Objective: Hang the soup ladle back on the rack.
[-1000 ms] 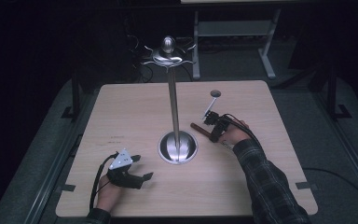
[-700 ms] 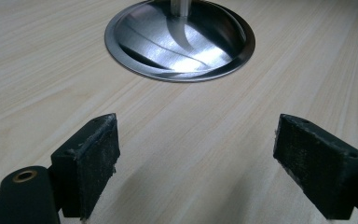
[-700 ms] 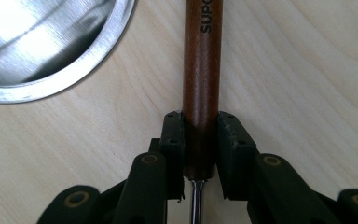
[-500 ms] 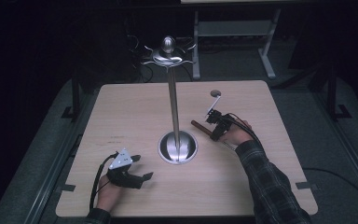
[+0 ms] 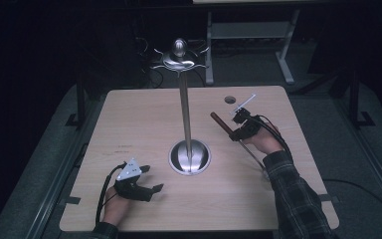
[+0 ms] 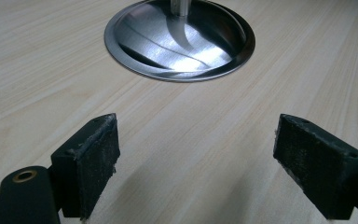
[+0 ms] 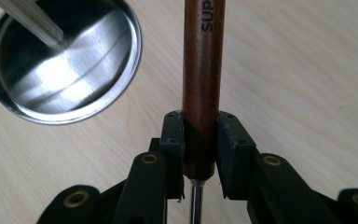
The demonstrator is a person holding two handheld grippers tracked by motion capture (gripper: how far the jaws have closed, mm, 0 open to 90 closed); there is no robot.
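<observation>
A tall metal stand rises from mid-table: a round steel base (image 5: 189,157), a thin pole (image 5: 184,104) and a crown of hooks (image 5: 179,59). My right gripper (image 5: 238,127) hovers to the right of the pole, shut on a utensil's brown wooden handle (image 5: 221,124); its metal shaft (image 5: 253,154) trails back under the hand. In the right gripper view the pads clamp the handle (image 7: 203,70) at its lower end, with the base (image 7: 63,65) to the upper left. My left gripper (image 5: 150,179) rests near the front left, open and holding nothing, facing the base (image 6: 179,39).
The wooden table (image 5: 129,114) has a small round hole (image 5: 229,100) near its far right edge. Dark floor and a white table frame (image 5: 283,50) lie beyond the far edge. A person's plaid sleeve (image 5: 293,194) comes in at the lower right.
My right gripper has lifted and shifted slightly away from the person, carrying the wooden-handled utensil up off the table. The left gripper has stayed where it was.
</observation>
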